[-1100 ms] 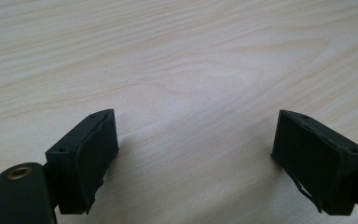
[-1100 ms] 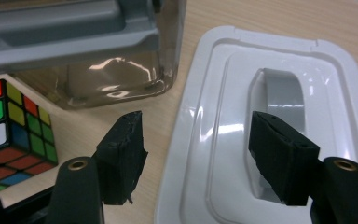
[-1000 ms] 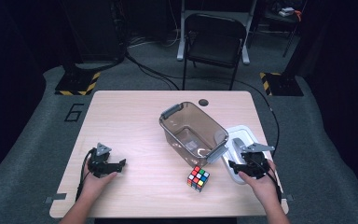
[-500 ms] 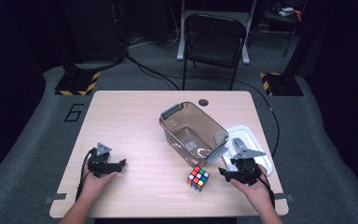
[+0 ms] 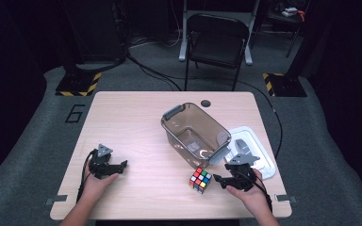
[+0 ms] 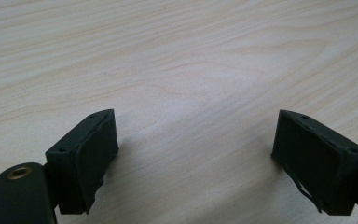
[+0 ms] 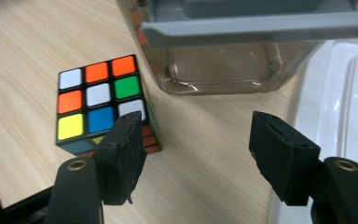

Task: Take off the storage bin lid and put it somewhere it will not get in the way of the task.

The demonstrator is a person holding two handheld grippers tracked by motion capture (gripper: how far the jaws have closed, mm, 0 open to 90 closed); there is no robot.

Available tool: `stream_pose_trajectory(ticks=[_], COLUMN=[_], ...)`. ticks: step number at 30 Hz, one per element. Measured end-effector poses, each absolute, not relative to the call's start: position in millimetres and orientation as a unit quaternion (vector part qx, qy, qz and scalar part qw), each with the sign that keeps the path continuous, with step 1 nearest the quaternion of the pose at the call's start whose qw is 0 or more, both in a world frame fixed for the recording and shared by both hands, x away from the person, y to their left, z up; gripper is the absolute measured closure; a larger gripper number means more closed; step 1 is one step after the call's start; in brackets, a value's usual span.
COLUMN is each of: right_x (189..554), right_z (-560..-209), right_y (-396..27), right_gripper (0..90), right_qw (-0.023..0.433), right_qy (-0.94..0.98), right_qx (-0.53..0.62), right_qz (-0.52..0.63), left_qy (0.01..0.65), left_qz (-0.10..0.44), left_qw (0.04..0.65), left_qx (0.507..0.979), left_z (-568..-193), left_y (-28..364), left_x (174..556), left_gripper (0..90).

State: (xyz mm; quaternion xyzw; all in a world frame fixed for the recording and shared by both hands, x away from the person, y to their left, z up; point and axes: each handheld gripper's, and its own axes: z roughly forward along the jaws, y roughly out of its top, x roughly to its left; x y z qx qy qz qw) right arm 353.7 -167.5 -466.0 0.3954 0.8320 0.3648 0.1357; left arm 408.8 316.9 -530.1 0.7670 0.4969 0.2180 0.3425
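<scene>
The right gripper (image 7: 193,158), jaws apart and empty, hides the puzzle cube's (image 7: 98,100) near corner; the left gripper (image 6: 196,163) gapes empty.

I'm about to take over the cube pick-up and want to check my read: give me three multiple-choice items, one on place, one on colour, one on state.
1. The puzzle cube lies
A. inside the clear bin
B. on the table in front of the bin
C. on the white lid

2. The centre sticker of its top face is
A. white
B. red
C. black

3. The right gripper is
A. shut on the cube
B. open beside the cube
C. inside the bin

Key: B, it sits on the wood near the clear bin; A, white in the right gripper view; B, its jaws stand apart, holding nothing.
</scene>
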Motion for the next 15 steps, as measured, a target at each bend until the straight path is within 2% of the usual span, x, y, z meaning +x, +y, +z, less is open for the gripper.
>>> stream_pose_trajectory(ticks=[15], right_x=[347.3], right_z=[-464.6], right_y=[-153.9], right_gripper=[31.5], right_qw=[0.127], right_qy=[0.839], right_qx=[0.373], right_qz=[0.374], left_qy=[0.498], left_qz=[0.218], left_qw=[0.343], left_qx=[0.767], left_z=[-530.1], left_y=[316.8], left_x=[408.6], left_gripper=[13.7])
